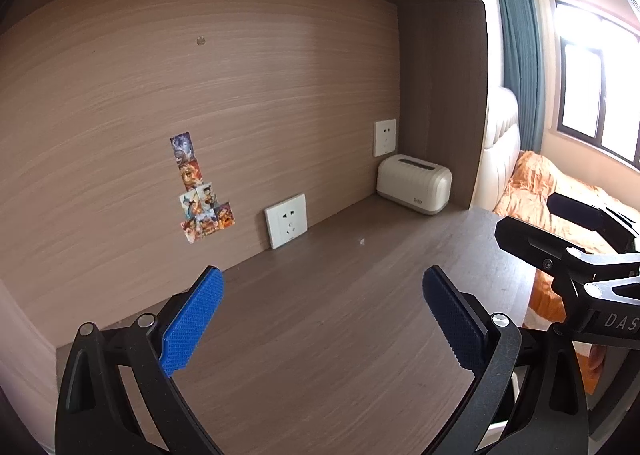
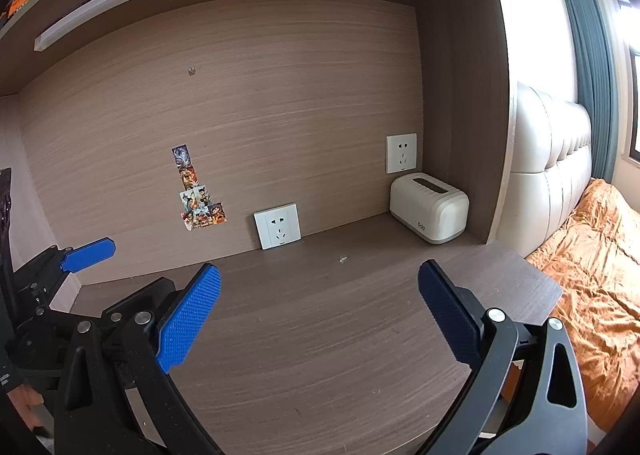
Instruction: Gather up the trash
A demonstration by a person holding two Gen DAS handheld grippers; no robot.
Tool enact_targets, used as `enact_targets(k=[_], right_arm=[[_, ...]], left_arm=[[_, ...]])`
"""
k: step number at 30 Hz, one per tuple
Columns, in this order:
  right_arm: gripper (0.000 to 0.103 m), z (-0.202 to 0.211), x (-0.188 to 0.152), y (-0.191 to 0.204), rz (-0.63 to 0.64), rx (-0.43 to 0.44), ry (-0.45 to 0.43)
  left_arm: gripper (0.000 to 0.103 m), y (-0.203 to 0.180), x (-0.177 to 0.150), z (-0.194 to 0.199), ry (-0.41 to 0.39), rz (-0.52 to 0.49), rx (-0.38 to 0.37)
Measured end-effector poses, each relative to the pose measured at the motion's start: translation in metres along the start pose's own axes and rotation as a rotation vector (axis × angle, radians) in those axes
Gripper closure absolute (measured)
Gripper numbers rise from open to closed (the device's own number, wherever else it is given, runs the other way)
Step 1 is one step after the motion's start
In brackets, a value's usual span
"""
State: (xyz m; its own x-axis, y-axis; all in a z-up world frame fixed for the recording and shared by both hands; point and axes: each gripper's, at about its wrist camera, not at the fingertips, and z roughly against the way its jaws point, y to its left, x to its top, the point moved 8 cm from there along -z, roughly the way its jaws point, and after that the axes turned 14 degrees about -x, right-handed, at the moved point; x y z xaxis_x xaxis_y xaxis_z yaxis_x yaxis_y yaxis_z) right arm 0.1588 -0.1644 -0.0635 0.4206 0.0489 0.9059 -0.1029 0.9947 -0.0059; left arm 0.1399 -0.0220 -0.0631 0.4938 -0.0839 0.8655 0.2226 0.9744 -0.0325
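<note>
Wooden alcove, dark desk (image 1: 320, 335) nearly bare. Progress, as judged: almost all cleared or barely started, cannot tell; no bin seen.

Left to right:
- Stickers (image 1: 202, 191) on back panel, one cluster.
- Left hand-held gripper (image 1: 322, 315), jaws wide apart, empty, hovered over near desk.
- Wall sockets: two, low one (image 1: 286, 220), higher one (image 1: 385, 137).
- Trash: one tiny white scrap (image 1: 362, 242) mid-desk, far from both grippers, ungrasped.
- Cream box (image 1: 414, 189), one, far right corner.
- Right hand-held gripper (image 2: 319, 311), jaws also spread, empty.
- Orange bedding (image 2: 592, 275) beyond.
</note>
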Motion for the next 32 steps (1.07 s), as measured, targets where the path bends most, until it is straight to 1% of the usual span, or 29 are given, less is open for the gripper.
enact_targets(k=[6,18,32], right_arm=[[0.005,0.001,0.0,0.003,0.006,-0.011,0.002],[0.005,-0.003,-0.003,0.013,0.021,-0.018,0.017],[0.005,-0.013,-0.007,0.019,0.021,-0.014,0.036]], left_arm=[[0.005,0.002,-0.001,-0.002,0.004,-0.015,-0.003],[0.005,0.011,-0.007,-0.011,0.033,0.016,-0.007],[0.005,0.021,-0.009,-0.018,0.041,0.01,0.038]])
